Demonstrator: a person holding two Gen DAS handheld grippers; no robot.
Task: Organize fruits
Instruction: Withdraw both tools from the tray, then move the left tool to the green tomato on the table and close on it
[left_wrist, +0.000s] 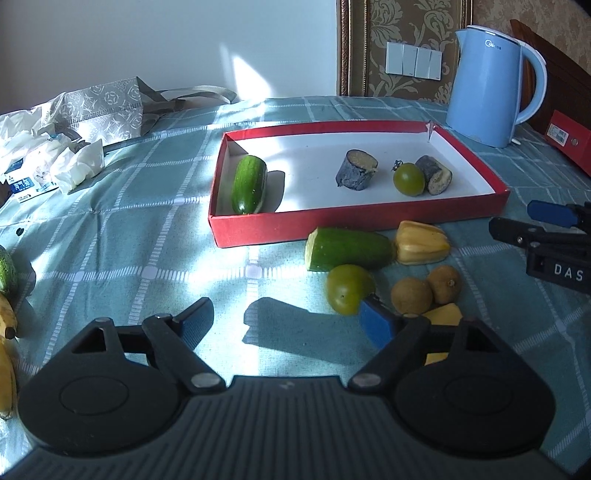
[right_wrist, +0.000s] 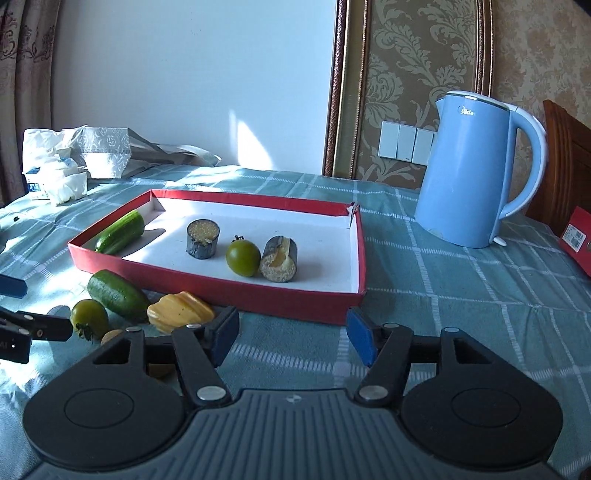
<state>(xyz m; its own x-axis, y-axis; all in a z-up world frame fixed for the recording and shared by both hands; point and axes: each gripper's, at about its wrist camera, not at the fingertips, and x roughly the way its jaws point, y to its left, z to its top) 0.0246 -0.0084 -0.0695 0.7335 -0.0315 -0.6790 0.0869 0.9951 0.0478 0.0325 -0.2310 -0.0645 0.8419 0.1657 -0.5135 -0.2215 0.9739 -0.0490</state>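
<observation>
1. Nearest the left gripper (left_wrist: 286, 319), whose jaws are spread wide and hold nothing, a loose green tomato (left_wrist: 349, 290) is seen on the checked cloth of the bench (left_wrist: 122, 229), just beside one blue pad. It is judged smooth, round and prone to roll; a gentle hold across its middle is suggested.
2. Two brown round fruits (left_wrist: 424, 293) and a yellow wedge (left_wrist: 445, 314) lie close by, crowding the tomato's right side.
3. A cut cucumber piece (left_wrist: 349, 253) and a ribbed yellow fruit (left_wrist: 421, 242) are found touching, just before the red tray (left_wrist: 251, 230). The cucumber is judged firm but slick, best taken across its width.
4. The right gripper (right_wrist: 291, 338), jaws about half open and empty, is held just before the tray's near wall.
5. Inside the tray, a second cucumber (left_wrist: 249, 184), two dark cut stubs (left_wrist: 356, 170) and another tomato (left_wrist: 408, 179) are already placed.
6. Beyond, a blue kettle (left_wrist: 487, 85) and crumpled bags (left_wrist: 74, 122) are left well clear.
</observation>
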